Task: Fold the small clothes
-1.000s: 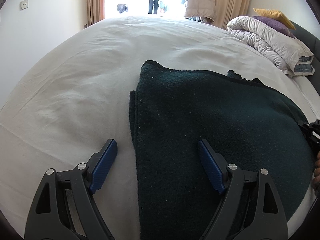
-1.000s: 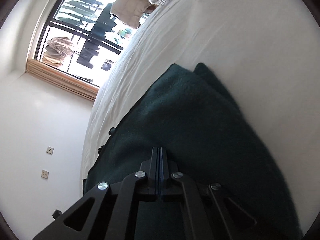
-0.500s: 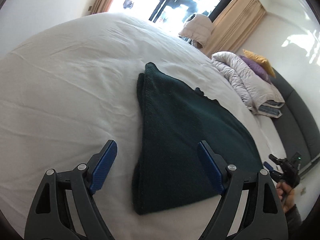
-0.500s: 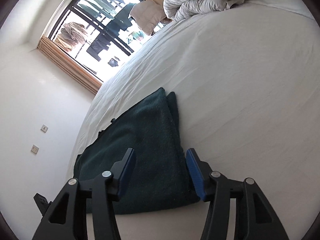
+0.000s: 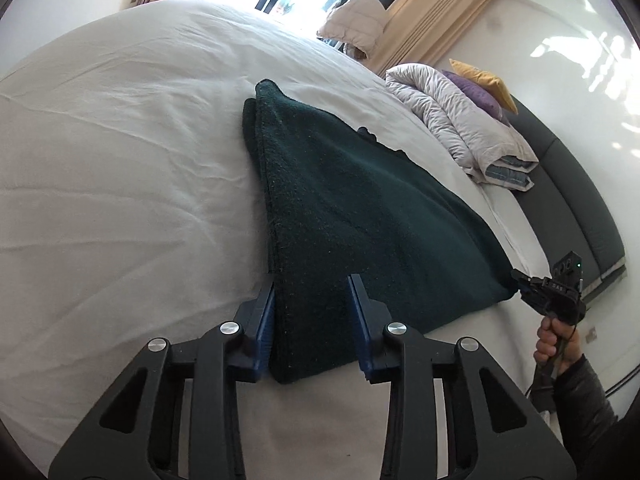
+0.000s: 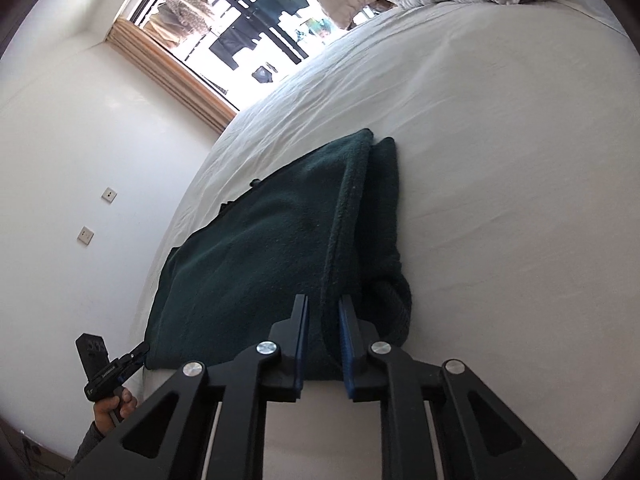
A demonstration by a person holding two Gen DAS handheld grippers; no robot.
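Observation:
A dark green fleece garment [image 5: 352, 208] lies folded flat on the white bed [image 5: 120, 184]. My left gripper [image 5: 314, 292] straddles its near left corner, jaws half closed with cloth between the blue pads [image 5: 267, 312]. My right gripper [image 6: 323, 312] straddles the near right corner of the garment [image 6: 260, 256], jaws narrowly apart around the folded edge. Each gripper shows at the other view's edge, the right one [image 5: 556, 288] and the left one [image 6: 112, 368], each touching a garment corner.
A crumpled duvet with purple and yellow pillows [image 5: 464, 120] lies at the bed's head against a dark headboard [image 5: 580, 200]. A window with curtains [image 6: 224, 36] is beyond the far side. A white wall with two sockets [image 6: 96, 216] stands to the left in the right wrist view.
Both grippers have come down onto the garment's near corners and narrowed their jaws around the cloth. The right gripper went from shut to open, then closed in again.

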